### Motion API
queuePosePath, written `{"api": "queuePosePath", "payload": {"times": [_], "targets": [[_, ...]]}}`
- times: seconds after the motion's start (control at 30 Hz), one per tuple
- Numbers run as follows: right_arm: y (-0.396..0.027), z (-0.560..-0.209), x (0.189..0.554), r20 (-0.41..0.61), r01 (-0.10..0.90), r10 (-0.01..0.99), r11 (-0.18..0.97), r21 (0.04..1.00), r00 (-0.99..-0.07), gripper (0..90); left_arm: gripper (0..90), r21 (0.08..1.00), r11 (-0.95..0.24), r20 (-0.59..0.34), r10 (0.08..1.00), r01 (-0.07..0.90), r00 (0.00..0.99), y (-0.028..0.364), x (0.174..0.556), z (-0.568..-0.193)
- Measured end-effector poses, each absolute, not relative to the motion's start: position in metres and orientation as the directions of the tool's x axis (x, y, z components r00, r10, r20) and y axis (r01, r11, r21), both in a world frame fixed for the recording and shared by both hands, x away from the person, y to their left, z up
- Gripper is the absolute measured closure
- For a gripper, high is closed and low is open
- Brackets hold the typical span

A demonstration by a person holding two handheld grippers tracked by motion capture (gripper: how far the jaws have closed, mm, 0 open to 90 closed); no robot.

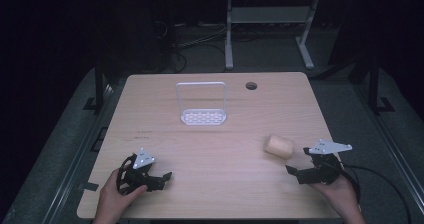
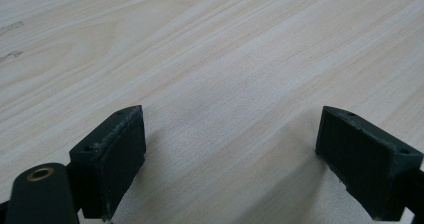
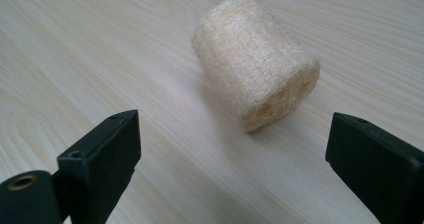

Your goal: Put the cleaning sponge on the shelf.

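The room is dark around a pale wooden table [image 1: 215, 194], its grain running lengthwise, with a round cable hole [image 1: 251, 86] near the far edge. Beyond it stand the white legs of another desk [image 1: 229, 34] and some loose cables on a grey floor.

Toward the back of the tabletop, left of centre, stands a small white wire rack [image 1: 202, 104], upright, with a perforated base.

Nearer the person, on the right side, lies the loofah roll [image 1: 278, 146], a short straw-coloured cylinder on its side, well apart from the rack. In the right gripper view the loofah roll [image 3: 255, 81] sits just ahead of the jaws, centred between them but not yet inside.

The right gripper [image 1: 299, 173] rests low at the near right edge, jaws spread wide, holding nothing. The left gripper [image 1: 159, 180] sits at the near left, jaws also wide apart over bare wood.

My worry is the roll: it is round and looks light, so a jaw that nudges it on the way in could send it rolling off line. It also looks soft, and a grip near the end might crush it or let it slip out.
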State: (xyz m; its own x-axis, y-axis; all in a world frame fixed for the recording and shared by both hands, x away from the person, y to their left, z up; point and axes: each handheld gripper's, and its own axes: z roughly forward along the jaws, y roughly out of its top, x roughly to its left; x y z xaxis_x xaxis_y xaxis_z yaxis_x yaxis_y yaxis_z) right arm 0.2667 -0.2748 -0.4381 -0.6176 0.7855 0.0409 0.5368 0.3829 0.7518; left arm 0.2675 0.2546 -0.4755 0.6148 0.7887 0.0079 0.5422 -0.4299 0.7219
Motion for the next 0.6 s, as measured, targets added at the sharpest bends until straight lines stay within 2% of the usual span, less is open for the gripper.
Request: {"api": "queuePosePath", "payload": {"times": [0.6], "targets": [[-0.272, -0.426, 0.287, 0.039, 0.527, 0.775, 0.39, 0.755, -0.63, 7.2, 11.8, 0.722, -0.429, 0.007, 0.789, 0.542, 0.615, 0.255, 0.267, -0.475]]}}
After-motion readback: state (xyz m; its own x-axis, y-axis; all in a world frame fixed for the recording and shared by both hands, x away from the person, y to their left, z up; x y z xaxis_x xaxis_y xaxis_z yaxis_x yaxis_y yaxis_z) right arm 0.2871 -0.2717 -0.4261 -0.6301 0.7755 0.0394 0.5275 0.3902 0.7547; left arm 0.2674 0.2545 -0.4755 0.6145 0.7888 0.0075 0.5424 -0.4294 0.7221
